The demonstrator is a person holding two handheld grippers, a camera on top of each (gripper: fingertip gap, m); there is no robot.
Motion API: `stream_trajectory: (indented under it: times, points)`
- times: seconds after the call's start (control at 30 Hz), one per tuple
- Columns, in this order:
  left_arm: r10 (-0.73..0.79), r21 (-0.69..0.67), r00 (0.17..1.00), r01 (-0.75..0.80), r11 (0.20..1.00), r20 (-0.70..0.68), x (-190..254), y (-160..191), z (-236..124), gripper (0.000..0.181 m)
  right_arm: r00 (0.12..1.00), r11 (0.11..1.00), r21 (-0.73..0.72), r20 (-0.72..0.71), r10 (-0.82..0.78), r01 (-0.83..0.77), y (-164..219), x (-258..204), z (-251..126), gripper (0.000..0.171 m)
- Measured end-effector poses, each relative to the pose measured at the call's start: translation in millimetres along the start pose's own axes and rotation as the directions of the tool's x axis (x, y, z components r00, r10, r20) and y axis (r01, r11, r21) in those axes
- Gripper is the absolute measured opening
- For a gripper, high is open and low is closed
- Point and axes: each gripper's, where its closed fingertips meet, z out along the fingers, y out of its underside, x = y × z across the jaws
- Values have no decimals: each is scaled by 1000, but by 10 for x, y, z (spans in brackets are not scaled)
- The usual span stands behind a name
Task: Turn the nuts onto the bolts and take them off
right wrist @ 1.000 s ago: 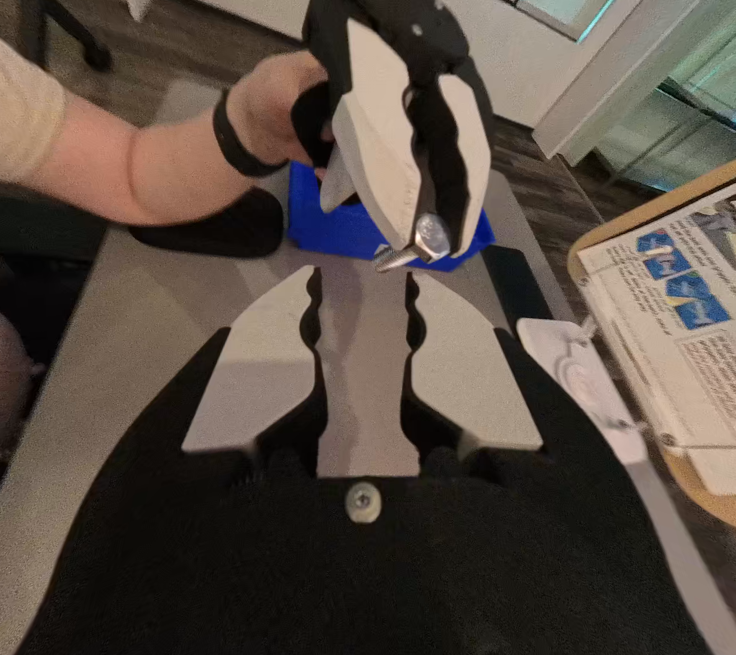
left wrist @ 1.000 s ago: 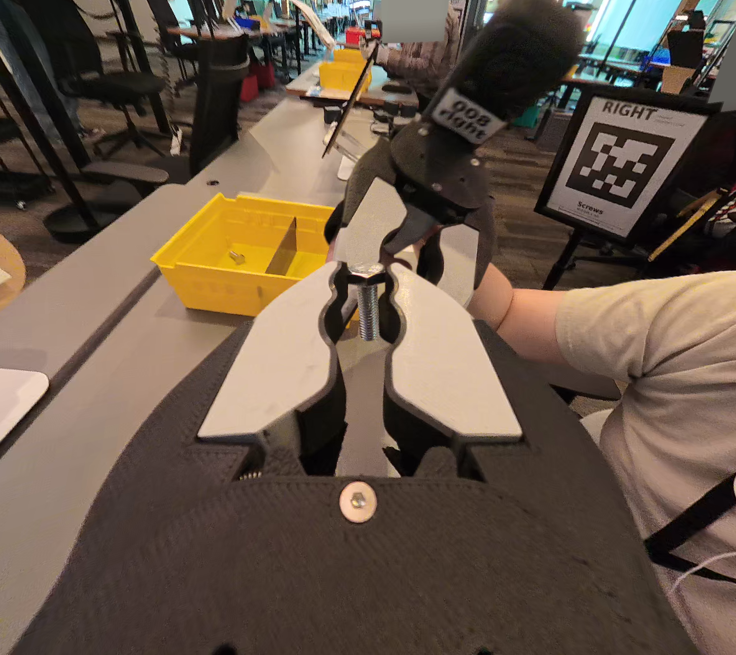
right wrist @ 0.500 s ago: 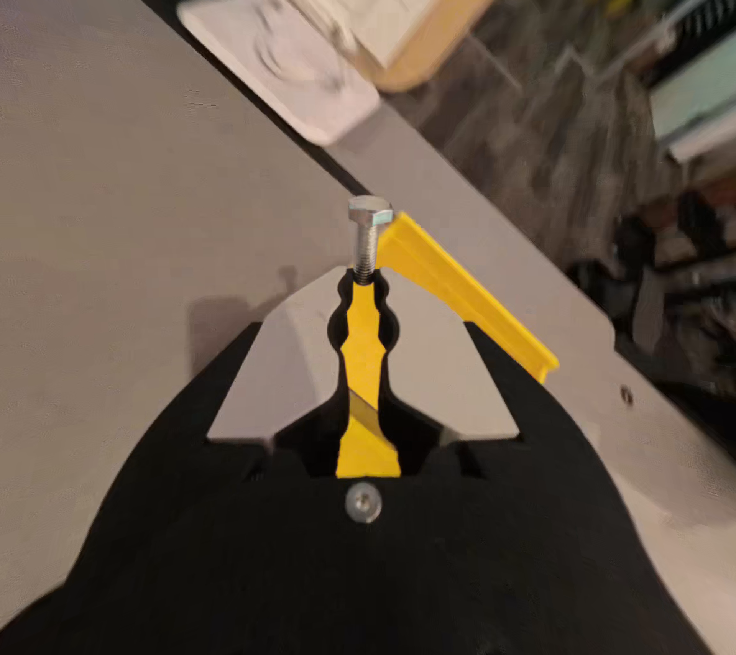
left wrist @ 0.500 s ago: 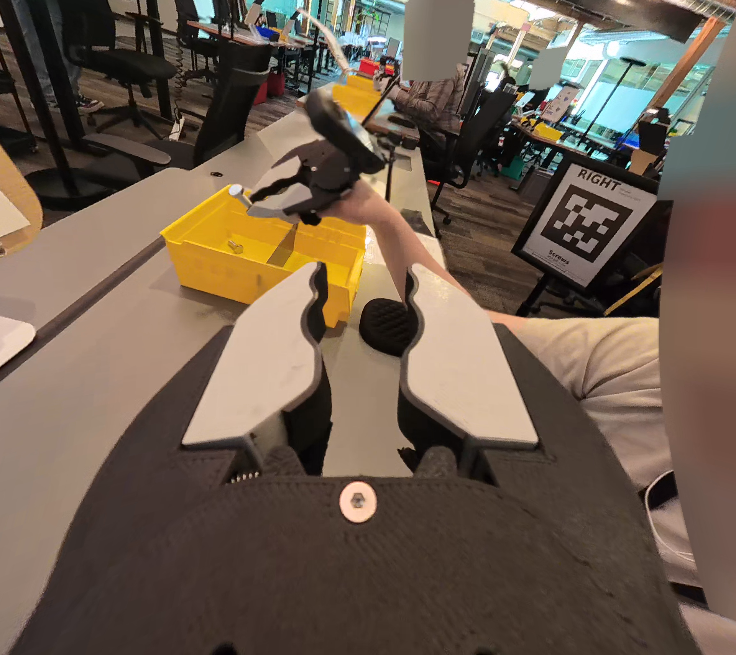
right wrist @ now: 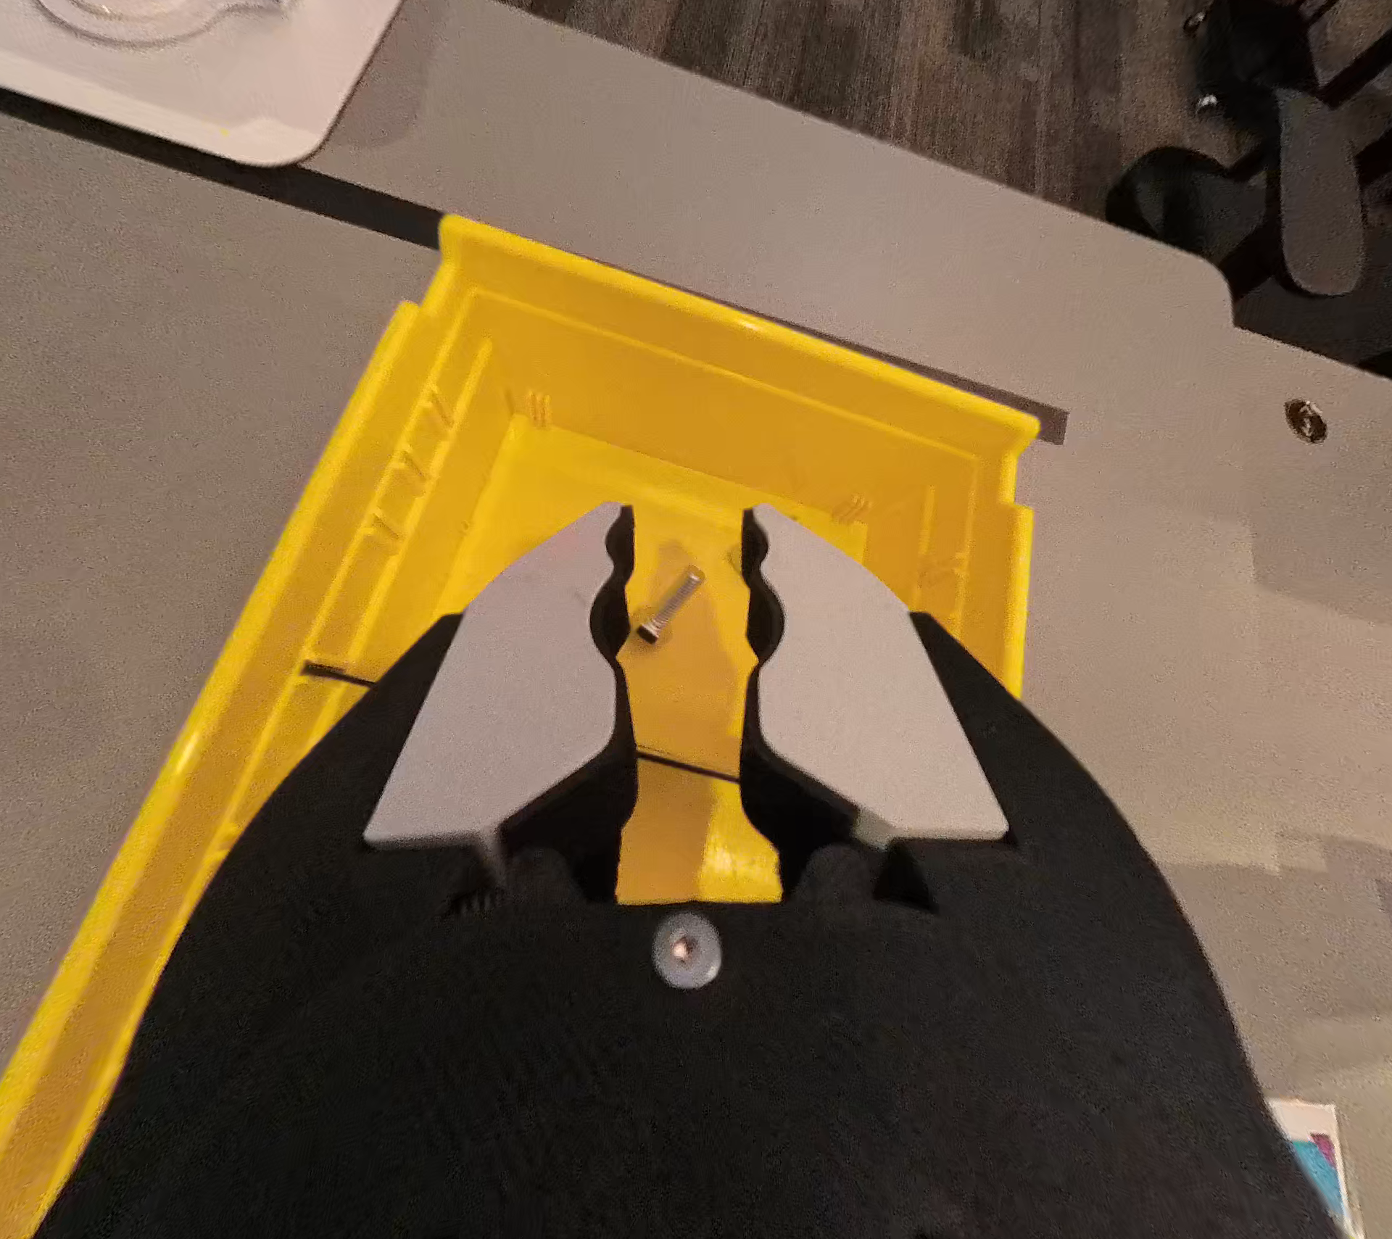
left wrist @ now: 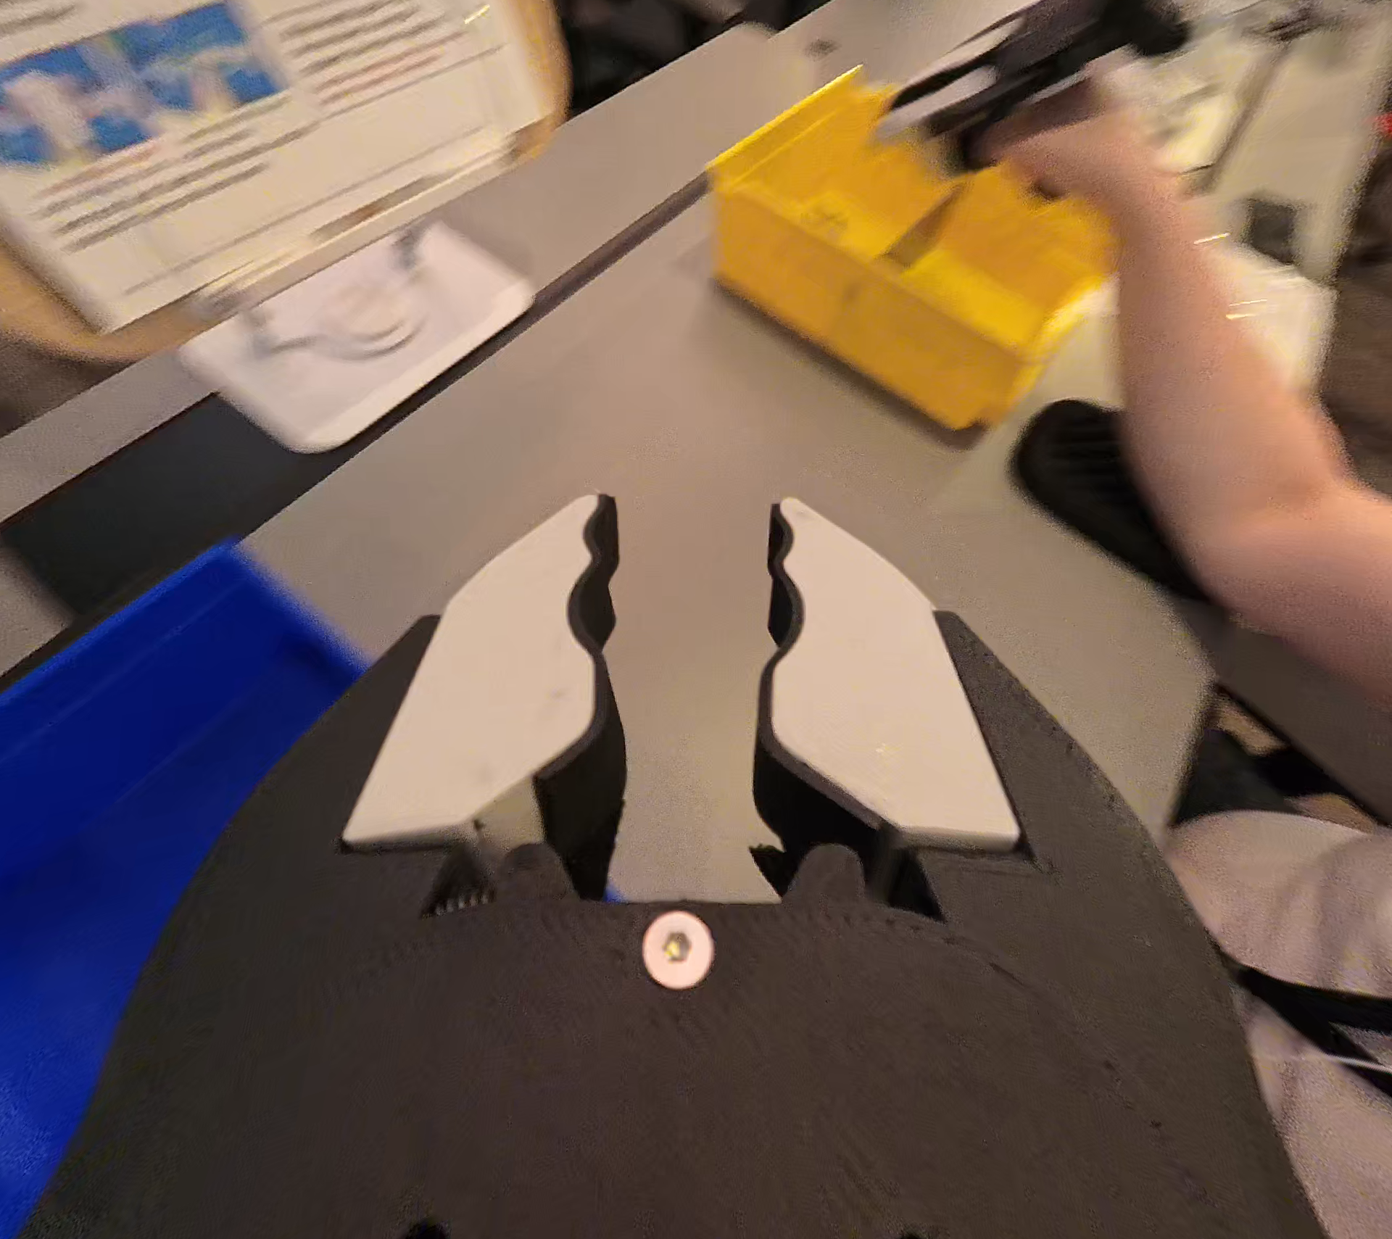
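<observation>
In the right wrist view my right gripper [right wrist: 685, 514] is open and empty, pointing down into the yellow bin [right wrist: 723, 344]. A silver bolt [right wrist: 670, 602] lies loose on the bin floor between the jaws, touching neither finger. In the left wrist view my left gripper [left wrist: 691, 508] is open and empty above the grey table [left wrist: 678, 389]. The yellow bin [left wrist: 889, 291] sits ahead to the right there, with the right gripper [left wrist: 979, 80] blurred above it. No nut shows.
A blue bin [left wrist: 113, 751] lies at the left gripper's lower left. A white stand base [left wrist: 354, 337] holds an illustrated instruction sheet [left wrist: 226, 73] at the back left. A black round pad [left wrist: 1085, 480] lies by the person's forearm [left wrist: 1235, 449]. The table edge [right wrist: 828, 95] drops to wood floor. My hands' fingertips stand some 45 cm from each other.
The right gripper took the bolt from the left gripper, carried it over the yellow bin and let it go inside. The left gripper opened and swung left toward the blue bin.
</observation>
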Motion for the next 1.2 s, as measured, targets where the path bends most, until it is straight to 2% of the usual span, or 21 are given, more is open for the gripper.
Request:
stream_trajectory:
  times: [0.03, 0.1, 0.27, 0.37, 0.43, 0.5, 0.7, 0.8, 0.87, 1.03, 1.13, 1.2]
  points:
    - [-12, -49, 996, 17, 999, 91, -185, 107, -52, 38, 1000, 1000, 26, 9, -3, 3, -58, -30, -56, 28]
    - [-47, -147, 977, 78, 986, 208, -476, 352, -156, 38, 1000, 998, 65, 15, -23, 22, -164, -98, -145, 28]
    - [-180, -329, 916, 304, 894, 358, -1017, 975, -278, 41, 993, 987, 107, -1, -122, 121, -370, -291, -316, 28]
    - [-239, -443, 858, 450, 775, 455, -1295, 1422, -274, 41, 986, 980, 116, -8, -164, 164, -435, -395, -378, 28]
    - [-297, -510, 826, 537, 672, 479, -1382, 1700, -213, 41, 983, 976, 119, -8, -183, 183, -460, -447, -409, 28]
    - [-344, -548, 810, 578, 605, 475, -1463, 1887, -89, 38, 981, 973, 121, -11, -195, 195, -480, -473, -434, 28]
    - [-415, -593, 772, 636, 494, 482, -1612, 2199, 206, 32, 982, 976, 106, -5, -190, 190, -453, -446, -396, 28]
    - [-425, -615, 773, 633, 470, 471, -1607, 2266, 331, 27, 981, 977, 88, -8, -194, 194, -422, -422, -366, 28]
    - [-453, -615, 761, 645, 453, 464, -1588, 2282, 428, 14, 979, 976, 81, -6, -201, 201, -409, -428, -354, 28]
    - [-415, -642, 751, 657, 395, 514, -1607, 2413, 436, 21, 970, 969, 44, -13, -242, 242, -349, -429, -314, 28]
    - [-413, -664, 756, 649, 372, 508, -1586, 2462, 395, 11, 964, 964, 27, -13, -266, 266, -324, -443, -302, 28]
    - [-392, -685, 783, 617, 387, 483, -1606, 2469, 363, 11, 961, 960, 22, -19, -278, 278, -322, -445, -306, 28]
